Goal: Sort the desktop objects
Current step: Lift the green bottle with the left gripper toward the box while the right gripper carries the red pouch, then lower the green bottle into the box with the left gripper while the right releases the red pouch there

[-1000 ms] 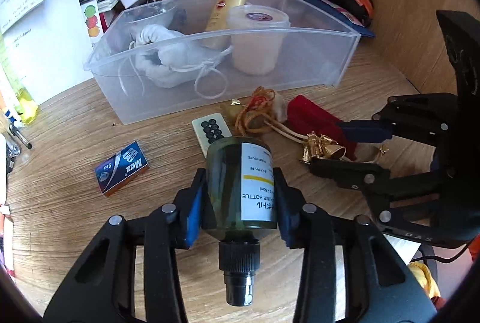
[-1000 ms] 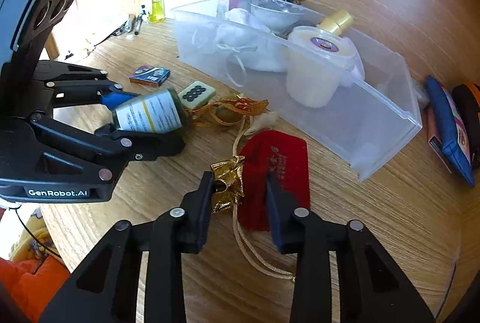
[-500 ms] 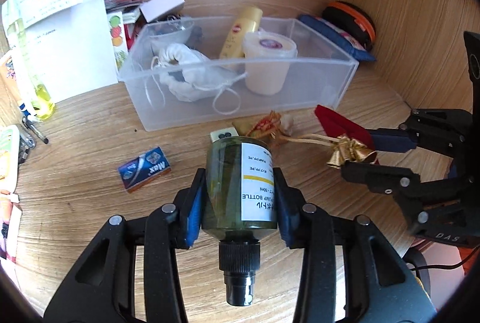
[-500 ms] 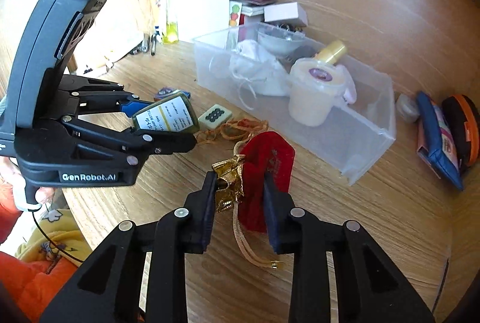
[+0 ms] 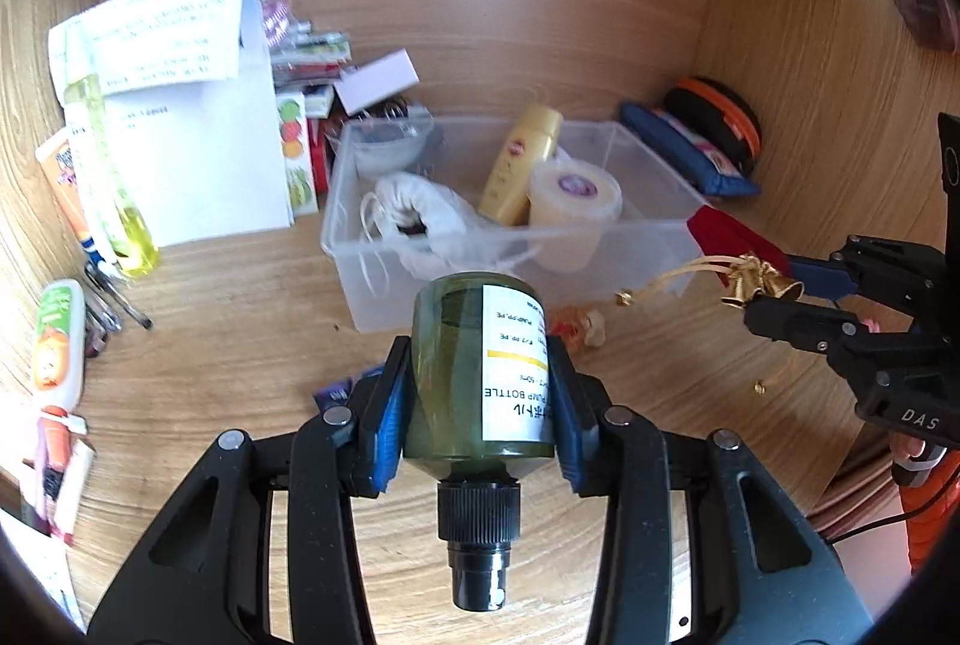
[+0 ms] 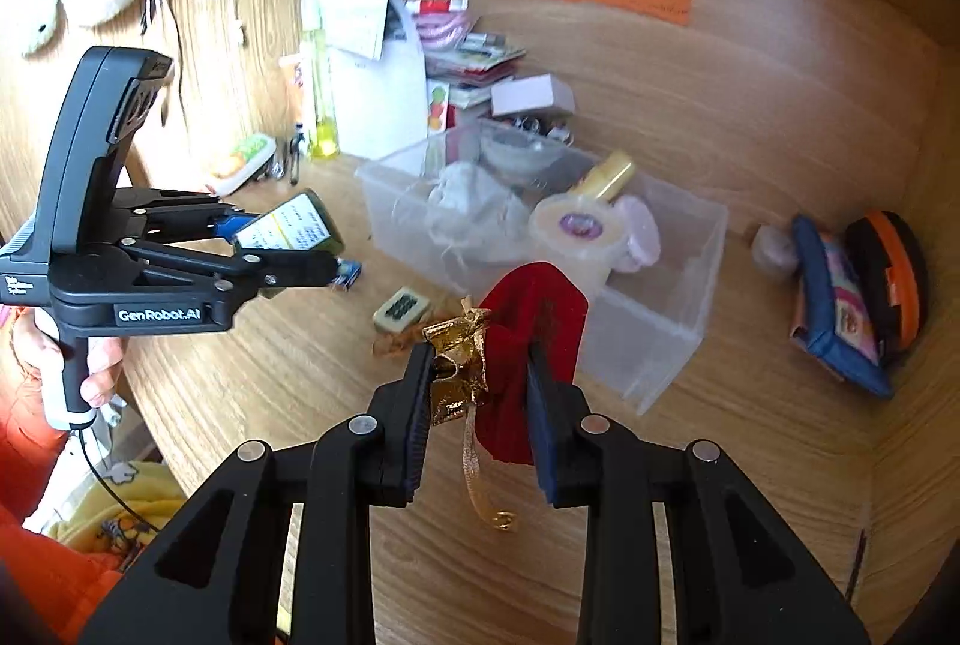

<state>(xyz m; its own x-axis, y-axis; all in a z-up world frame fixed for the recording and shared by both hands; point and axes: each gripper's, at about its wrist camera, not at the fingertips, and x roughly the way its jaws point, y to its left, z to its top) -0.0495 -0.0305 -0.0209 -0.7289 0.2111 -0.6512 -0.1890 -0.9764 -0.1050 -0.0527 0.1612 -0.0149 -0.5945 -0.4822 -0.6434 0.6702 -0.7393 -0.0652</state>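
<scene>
My left gripper [image 5: 480, 393] is shut on a dark green pump bottle [image 5: 480, 369] with a white label, held above the desk in front of the clear plastic bin [image 5: 654, 165]. It also shows in the right wrist view [image 6: 288, 231]. My right gripper [image 6: 480, 375] is shut on a red velvet pouch [image 6: 534, 321] with gold trim and cord, lifted off the desk near the bin [image 6: 678, 297]. The pouch shows at the right of the left wrist view [image 5: 726, 237]. The bin holds a white cloth bag [image 5: 420, 207], a yellow bottle [image 5: 522, 159] and a white tub [image 5: 573, 207].
On the desk lie a mahjong-like tile [image 6: 401, 309], a small blue box [image 6: 347, 276] and a gold-orange cord bundle [image 5: 576, 330]. Papers, a yellow-green bottle [image 5: 108, 177] and tubes stand at the left. A blue pouch [image 6: 834, 297] and an orange-black case [image 6: 894, 279] lie at the right wall.
Both grippers have risen well above the desk with their loads. The red pouch has left the desk and hangs in the right gripper; the bin looks farther below.
</scene>
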